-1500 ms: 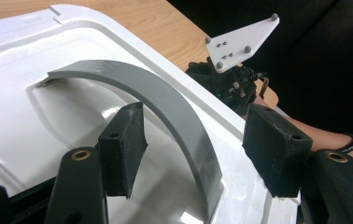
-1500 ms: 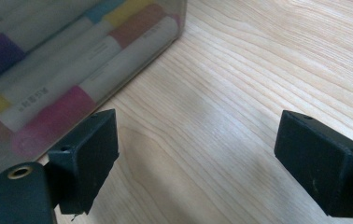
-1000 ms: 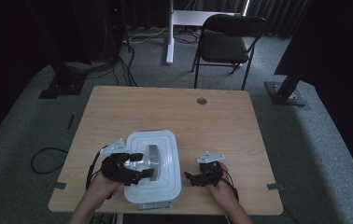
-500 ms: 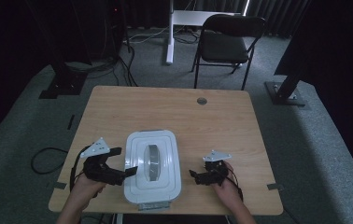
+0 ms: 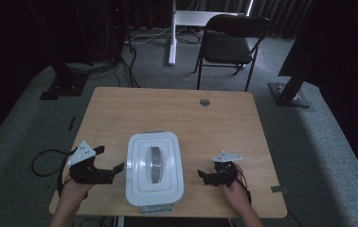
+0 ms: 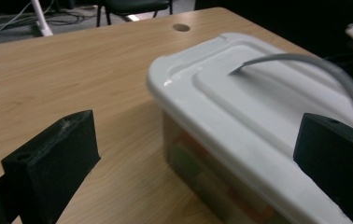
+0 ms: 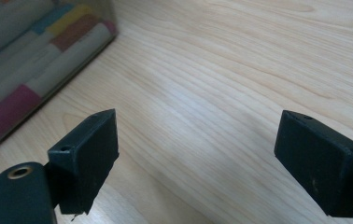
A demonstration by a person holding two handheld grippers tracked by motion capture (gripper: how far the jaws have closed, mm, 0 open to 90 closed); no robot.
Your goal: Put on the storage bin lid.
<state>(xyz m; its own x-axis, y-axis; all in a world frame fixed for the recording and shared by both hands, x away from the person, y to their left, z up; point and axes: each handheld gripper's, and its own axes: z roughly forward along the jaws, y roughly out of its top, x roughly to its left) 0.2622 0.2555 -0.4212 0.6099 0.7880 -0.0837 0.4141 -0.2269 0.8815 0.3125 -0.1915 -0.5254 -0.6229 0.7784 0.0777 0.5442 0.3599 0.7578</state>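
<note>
On the wooden bench point(image 5: 120, 118), a white-lidded clear plastic box point(image 5: 154, 171) is flanked by the left gripper point(image 5: 113, 171) and right gripper point(image 5: 204, 177), both jaws held open, empty.

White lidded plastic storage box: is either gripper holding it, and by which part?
Nothing is held. The left gripper and right gripper flank the white lidded plastic storage box with jaws open and empty, apart from it.
</note>
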